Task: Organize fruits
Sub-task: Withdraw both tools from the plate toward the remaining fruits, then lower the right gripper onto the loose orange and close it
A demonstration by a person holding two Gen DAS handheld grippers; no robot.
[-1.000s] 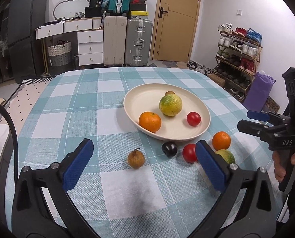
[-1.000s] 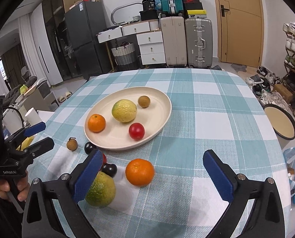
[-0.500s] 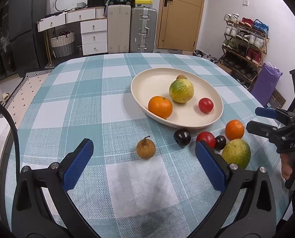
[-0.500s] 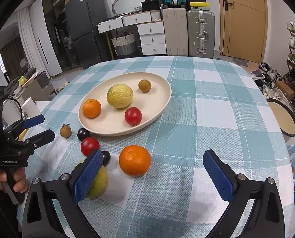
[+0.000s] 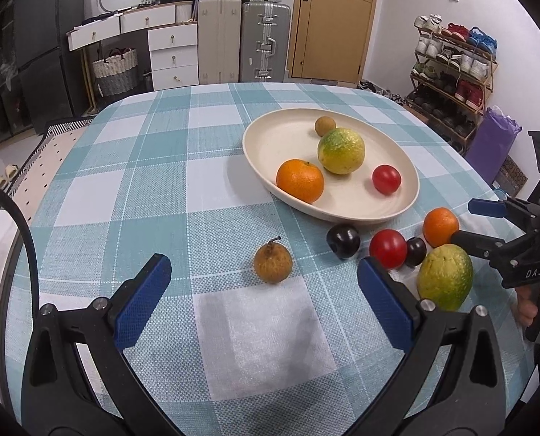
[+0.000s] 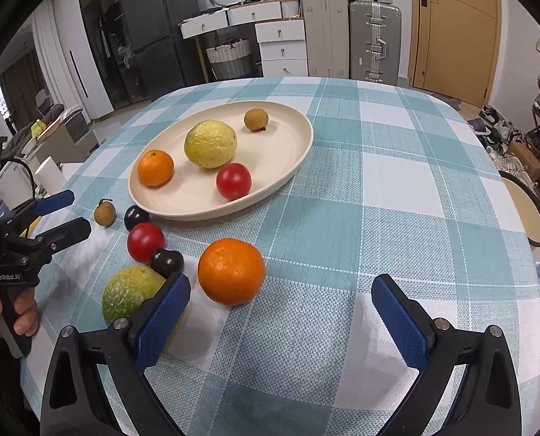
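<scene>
Both tools have moved closer to the loose fruit. The left tool (image 5: 262, 298), spread and empty, now frames the longan (image 5: 272, 263); the right tool (image 6: 280, 309), also spread, frames the orange (image 6: 231, 270) near the surface's edge, beside the plate (image 6: 291, 160). Grasps look imminent.

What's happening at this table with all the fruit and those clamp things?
A person holds two open, empty grippers over the checked tablecloth, sorting fruit. The cream oval plate already holds four fruits. The left gripper faces a small brown longan; the right gripper faces a loose orange. A green citrus, a red tomato and two dark plums also wait outside the plate.
</scene>
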